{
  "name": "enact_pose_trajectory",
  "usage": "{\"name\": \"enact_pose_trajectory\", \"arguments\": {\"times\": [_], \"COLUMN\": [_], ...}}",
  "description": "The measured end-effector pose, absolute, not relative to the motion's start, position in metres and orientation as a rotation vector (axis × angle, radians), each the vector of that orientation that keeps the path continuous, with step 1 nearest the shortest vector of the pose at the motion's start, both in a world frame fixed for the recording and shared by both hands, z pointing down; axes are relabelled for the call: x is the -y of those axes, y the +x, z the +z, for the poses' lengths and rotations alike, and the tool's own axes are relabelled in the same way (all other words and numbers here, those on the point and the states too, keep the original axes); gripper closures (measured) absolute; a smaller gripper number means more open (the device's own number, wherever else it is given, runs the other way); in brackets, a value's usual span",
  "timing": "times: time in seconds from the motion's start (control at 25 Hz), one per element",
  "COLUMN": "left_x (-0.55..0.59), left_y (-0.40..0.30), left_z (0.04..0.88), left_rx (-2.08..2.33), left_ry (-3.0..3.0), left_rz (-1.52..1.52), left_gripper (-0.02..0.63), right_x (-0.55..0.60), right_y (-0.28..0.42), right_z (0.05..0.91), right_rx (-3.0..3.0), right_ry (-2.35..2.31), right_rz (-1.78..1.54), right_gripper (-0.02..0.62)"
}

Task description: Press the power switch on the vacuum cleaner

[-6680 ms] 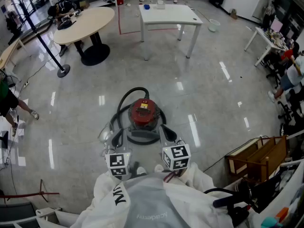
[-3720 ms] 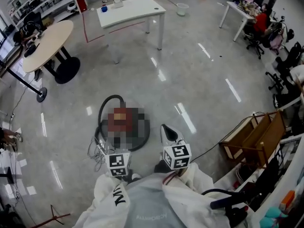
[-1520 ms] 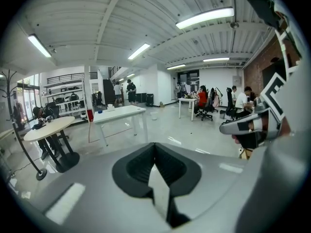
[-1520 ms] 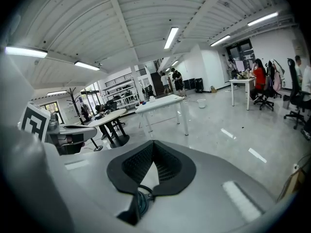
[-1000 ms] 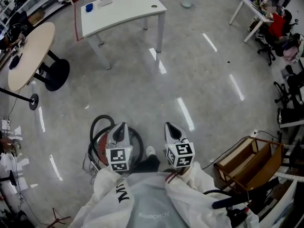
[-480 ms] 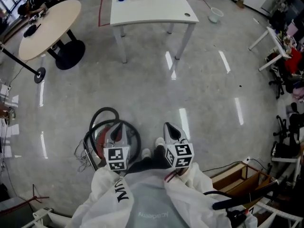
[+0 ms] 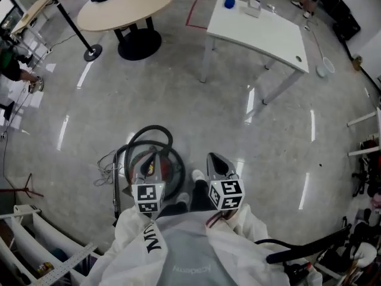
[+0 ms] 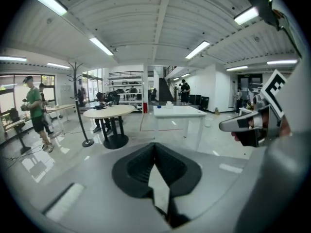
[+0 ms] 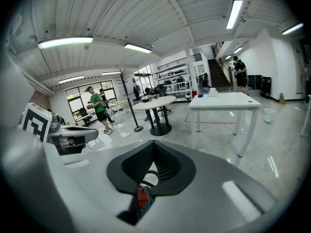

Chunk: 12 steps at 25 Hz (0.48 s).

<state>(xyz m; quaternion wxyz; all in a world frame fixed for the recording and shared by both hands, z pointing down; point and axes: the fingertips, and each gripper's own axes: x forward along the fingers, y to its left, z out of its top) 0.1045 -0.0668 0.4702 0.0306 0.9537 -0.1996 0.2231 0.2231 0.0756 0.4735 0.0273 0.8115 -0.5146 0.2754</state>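
The red vacuum cleaner (image 7: 168, 170) stands on the floor by the person's feet, its black hose (image 7: 149, 131) looped behind it. My left gripper (image 7: 147, 162) hangs right over the vacuum's top and hides most of it, so no switch shows. Its jaws are shut with nothing between them (image 8: 155, 144). My right gripper (image 7: 215, 159) hovers to the right of the vacuum, above bare floor, also shut and empty (image 9: 153, 143). Under its closed jaws a sliver of the red vacuum (image 9: 142, 196) shows.
A white table (image 7: 262, 31) stands at the far right and a round beige table (image 7: 128, 5) at the far left. A stanchion base (image 7: 91, 55) and loose cables (image 7: 107, 162) lie to the left. White racks (image 7: 36, 243) sit at the near left.
The head view has swung, so both tables now sit further right in the picture. The two grippers hold their places, the left one still over the vacuum.
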Motion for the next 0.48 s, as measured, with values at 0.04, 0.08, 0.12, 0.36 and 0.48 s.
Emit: {"name": "enact_pose_trajectory", "arguments": {"times": [0.04,0.08,0.12,0.36,0.48], "left_x": [0.074,0.080,0.086,0.106,0.103], "left_y": [0.097,0.089,0.081,0.052,0.047], "left_z": [0.470,0.471,0.472,0.471,0.462], "left_rx": [0.677,0.739,0.796,1.070,1.156], "left_ry": [2.919,2.897,2.872,2.732,2.685], "left_rz": [0.685,0.687,0.691,0.683,0.656], "left_gripper": [0.606,0.606,0.606,0.606,0.606], "right_x": [-0.062,-0.050,-0.039,0.005,0.023], "right_y": [0.223,0.222,0.220,0.209,0.207], "right_z": [0.473,0.472,0.472,0.471,0.473], "right_rx": [1.639,1.686,1.729,1.937,2.009], "right_ry": [2.467,2.428,2.390,2.166,2.063], "right_rz": [0.845,0.841,0.837,0.820,0.833], "right_gripper": [0.595,0.595,0.595,0.595,0.595]}}
